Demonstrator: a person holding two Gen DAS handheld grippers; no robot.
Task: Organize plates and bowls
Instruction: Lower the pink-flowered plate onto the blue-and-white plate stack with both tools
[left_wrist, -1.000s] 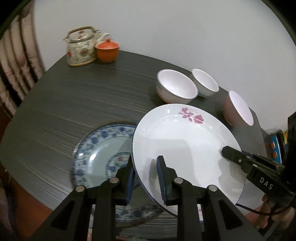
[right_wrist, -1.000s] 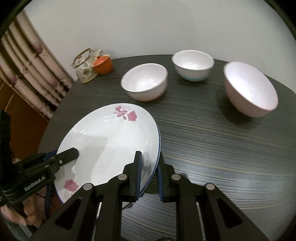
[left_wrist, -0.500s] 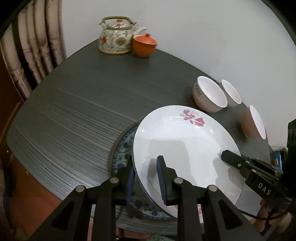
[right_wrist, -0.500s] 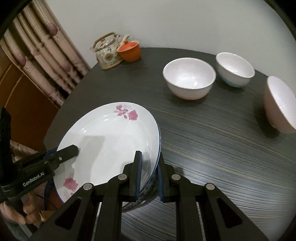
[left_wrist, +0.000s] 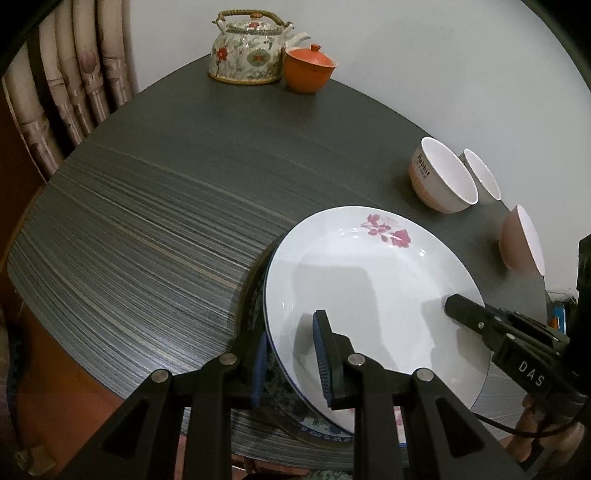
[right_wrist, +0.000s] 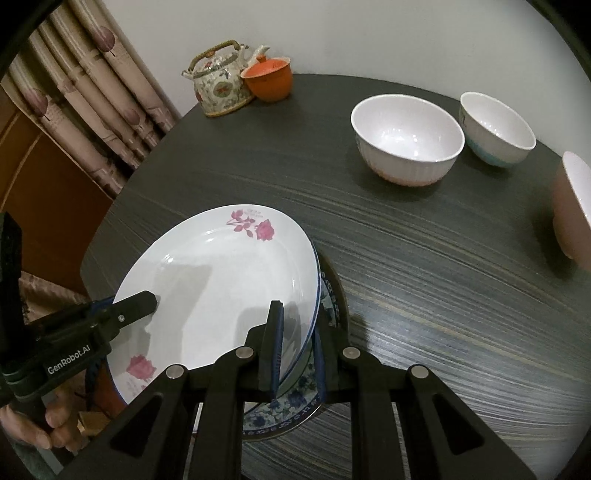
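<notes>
A white plate with pink roses (left_wrist: 373, 295) (right_wrist: 221, 291) is held by both grippers over a blue-patterned plate (left_wrist: 314, 428) (right_wrist: 291, 406) on the dark table. My left gripper (left_wrist: 291, 358) is shut on the white plate's left rim. My right gripper (right_wrist: 297, 350) is shut on its right rim. The white plate almost covers the blue one; only the blue plate's near edge shows. Whether the two plates touch I cannot tell. Three bowls stand at the far right: a white one (left_wrist: 441, 175) (right_wrist: 406, 138), a smaller one (left_wrist: 482, 177) (right_wrist: 496, 127) and a pinkish one (left_wrist: 522, 238) (right_wrist: 572, 210).
A flowered teapot (left_wrist: 251, 50) (right_wrist: 221, 81) and an orange lidded cup (left_wrist: 310, 68) (right_wrist: 269, 79) stand at the table's far edge by the wall. Curtains (right_wrist: 92, 110) hang at the left. The dark table (left_wrist: 166, 184) (right_wrist: 443, 277) stretches between the plates and the bowls.
Both grippers carried the white plate left and down over the blue plate, which is now nearly hidden beneath it. The bowls have slid toward the right edge of both views.
</notes>
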